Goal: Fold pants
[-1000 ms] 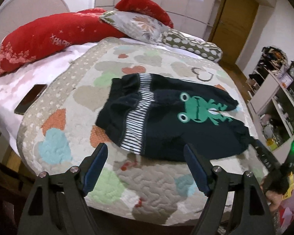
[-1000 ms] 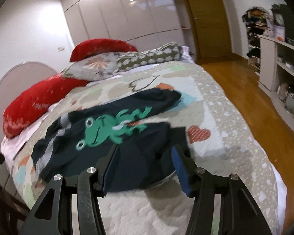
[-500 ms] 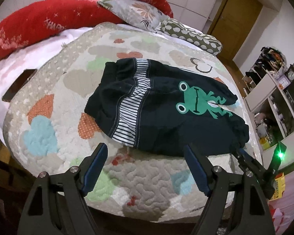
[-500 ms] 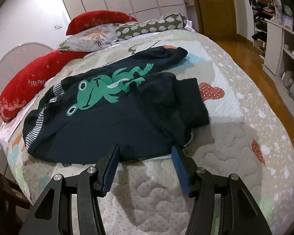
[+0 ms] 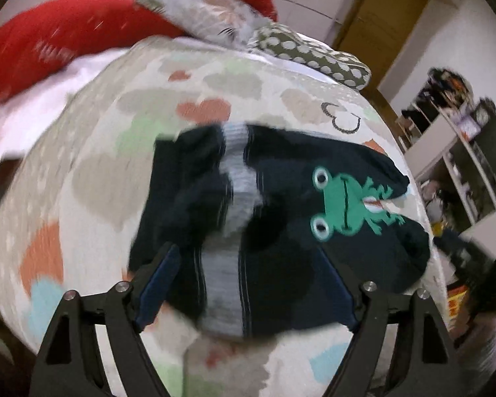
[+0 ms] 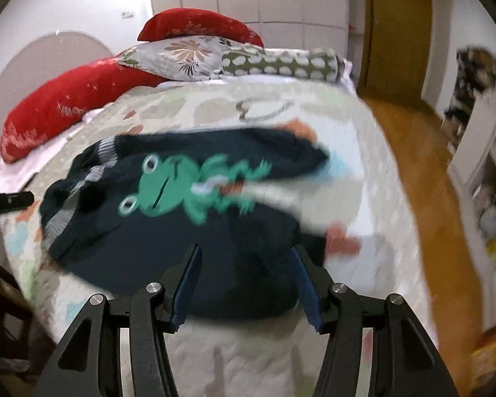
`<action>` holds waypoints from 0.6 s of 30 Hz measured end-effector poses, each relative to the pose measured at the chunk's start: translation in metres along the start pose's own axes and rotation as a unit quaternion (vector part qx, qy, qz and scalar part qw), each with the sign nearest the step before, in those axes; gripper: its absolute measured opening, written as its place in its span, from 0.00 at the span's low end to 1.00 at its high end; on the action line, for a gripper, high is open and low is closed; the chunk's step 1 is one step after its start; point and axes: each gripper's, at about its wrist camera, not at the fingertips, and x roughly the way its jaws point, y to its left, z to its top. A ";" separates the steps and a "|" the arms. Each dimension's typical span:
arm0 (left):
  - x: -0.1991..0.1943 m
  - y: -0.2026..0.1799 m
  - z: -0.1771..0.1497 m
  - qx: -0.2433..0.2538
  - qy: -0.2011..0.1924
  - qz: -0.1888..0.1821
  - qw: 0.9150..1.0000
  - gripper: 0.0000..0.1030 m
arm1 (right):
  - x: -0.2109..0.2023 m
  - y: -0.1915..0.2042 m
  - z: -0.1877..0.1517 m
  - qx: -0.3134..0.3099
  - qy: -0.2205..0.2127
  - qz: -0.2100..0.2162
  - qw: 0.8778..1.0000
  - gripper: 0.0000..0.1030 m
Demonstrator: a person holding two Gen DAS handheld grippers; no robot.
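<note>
Both grippers (image 5: 248, 284) (image 6: 244, 284), jaws spread and empty, had closed in over the pants' (image 5: 281, 248) near edge, ready to grab.

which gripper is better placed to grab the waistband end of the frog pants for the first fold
Left. The left gripper, open, frames the striped waistband of the pants at their near edge. The right gripper, also open, faces plain dark fabric nearer the legs.
</note>
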 end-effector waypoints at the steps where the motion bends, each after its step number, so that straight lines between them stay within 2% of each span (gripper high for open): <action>1: 0.009 -0.001 0.013 0.011 0.002 0.004 1.000 0.82 | 0.004 0.000 0.015 -0.012 -0.001 -0.003 1.000 0.59; 4: 0.027 -0.001 0.034 0.017 0.008 0.017 1.000 0.82 | 0.027 0.000 0.052 -0.033 0.007 -0.017 0.999 0.61; 6: 0.030 -0.002 0.038 0.013 -0.005 0.013 1.000 0.82 | 0.045 -0.002 0.070 -0.020 0.023 -0.026 0.999 0.61; 8: 0.029 -0.005 0.035 0.006 -0.022 0.017 1.000 0.82 | 0.053 -0.001 0.078 0.006 0.025 -0.004 1.000 0.61; 11: 0.033 -0.008 0.032 0.004 -0.026 0.024 0.999 0.82 | 0.063 0.011 0.071 0.023 0.030 0.030 0.999 0.61; 18: 0.035 -0.022 0.027 0.031 -0.025 0.039 0.998 0.82 | 0.076 0.026 0.043 0.007 0.057 0.034 0.998 0.61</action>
